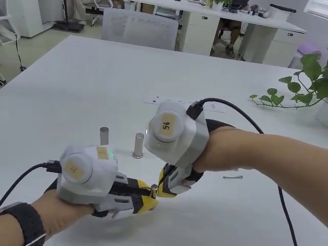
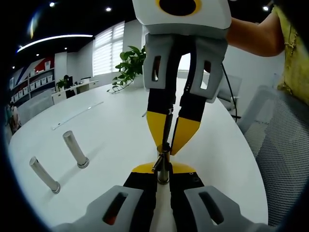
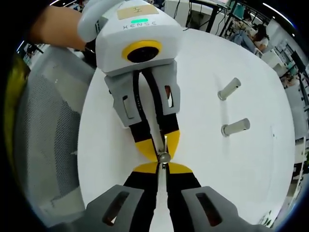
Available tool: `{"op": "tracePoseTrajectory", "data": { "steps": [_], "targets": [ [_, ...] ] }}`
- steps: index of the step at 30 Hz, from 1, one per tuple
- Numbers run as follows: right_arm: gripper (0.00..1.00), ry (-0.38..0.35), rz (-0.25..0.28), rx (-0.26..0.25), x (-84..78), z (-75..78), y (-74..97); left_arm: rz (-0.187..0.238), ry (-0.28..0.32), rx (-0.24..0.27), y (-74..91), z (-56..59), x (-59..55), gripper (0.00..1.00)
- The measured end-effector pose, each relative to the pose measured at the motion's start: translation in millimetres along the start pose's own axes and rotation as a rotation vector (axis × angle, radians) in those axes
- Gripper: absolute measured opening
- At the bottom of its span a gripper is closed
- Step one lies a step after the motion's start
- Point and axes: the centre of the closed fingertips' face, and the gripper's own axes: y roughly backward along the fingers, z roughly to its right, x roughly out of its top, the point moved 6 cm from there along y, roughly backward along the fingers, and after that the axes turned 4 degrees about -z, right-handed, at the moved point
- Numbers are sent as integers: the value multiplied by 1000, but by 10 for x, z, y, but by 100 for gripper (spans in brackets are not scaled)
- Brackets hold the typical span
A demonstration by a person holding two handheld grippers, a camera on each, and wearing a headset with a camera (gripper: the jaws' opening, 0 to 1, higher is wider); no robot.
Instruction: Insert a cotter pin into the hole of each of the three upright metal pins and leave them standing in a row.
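Note:
My left gripper (image 1: 151, 196) (image 2: 163, 170) is shut on a short metal pin (image 1: 154, 191) (image 2: 163, 166) and holds it just above the white table (image 1: 77, 82). From above, my right gripper (image 1: 163, 185) (image 3: 162, 166) points down at it, shut on a thin cotter pin (image 2: 167, 124). The cotter pin's lower end meets the top of the held pin (image 3: 164, 157). Whether it sits in the hole I cannot tell. Two more metal pins (image 1: 104, 136) (image 1: 138, 145) stand upright side by side just beyond the grippers, and also appear in the left gripper view (image 2: 75, 149) (image 2: 44, 174).
A loose cotter pin (image 1: 232, 177) lies on the table right of the grippers. A black cable (image 1: 233, 108) arcs over the right forearm. A potted plant (image 1: 302, 84) stands at the far right edge, and a white strip (image 1: 169, 101) lies mid-table. Chairs and desks stand beyond.

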Motion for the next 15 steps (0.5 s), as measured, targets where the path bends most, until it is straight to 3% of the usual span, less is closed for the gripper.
{"op": "tracePoseTrajectory", "data": {
  "steps": [15],
  "targets": [
    [14, -28, 57, 0, -37, -9, 19, 6, 13, 2, -7, -6, 1, 7]
  ]
}}
